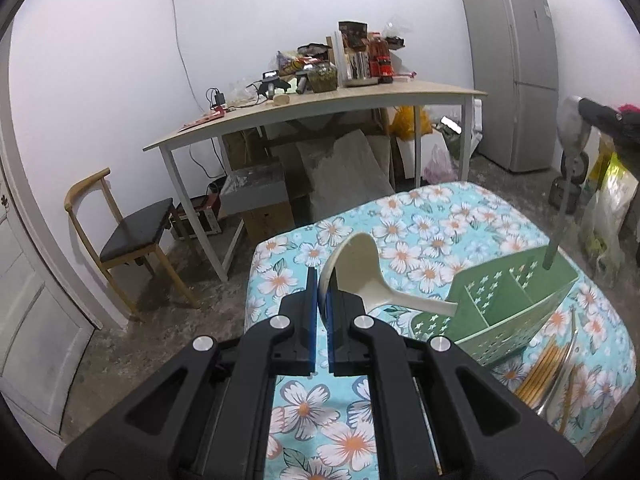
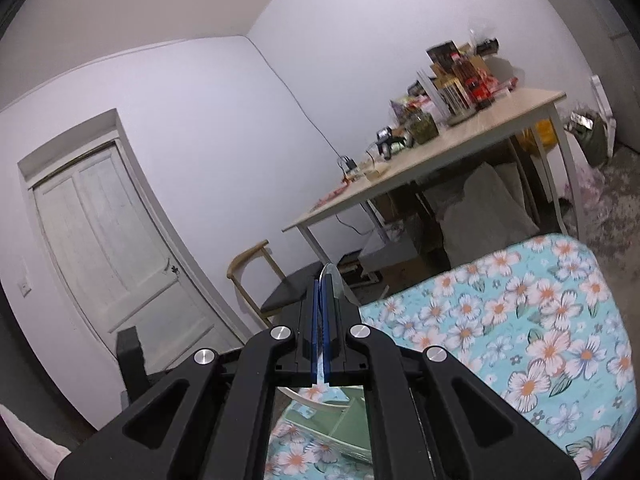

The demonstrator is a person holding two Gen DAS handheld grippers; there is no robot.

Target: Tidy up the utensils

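The left gripper (image 1: 322, 292) is clamped on the rim of a cream ladle (image 1: 360, 276), holding its bowl high so the handle slopes down into the green caddy (image 1: 508, 312) near the floral table's (image 1: 304, 400) right edge. Beside the caddy lie chopsticks (image 1: 540, 372). The right gripper (image 2: 321, 300) pinches a metal spoon (image 2: 335, 280), its handle dropping into the caddy's far compartment.

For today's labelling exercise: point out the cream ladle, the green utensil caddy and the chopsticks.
cream ladle (image 1: 358, 264): left wrist view, inside of its bowl.
green utensil caddy (image 1: 504, 322): left wrist view, its perforated front wall.
chopsticks (image 1: 538, 372): left wrist view, middle of the golden bundle.
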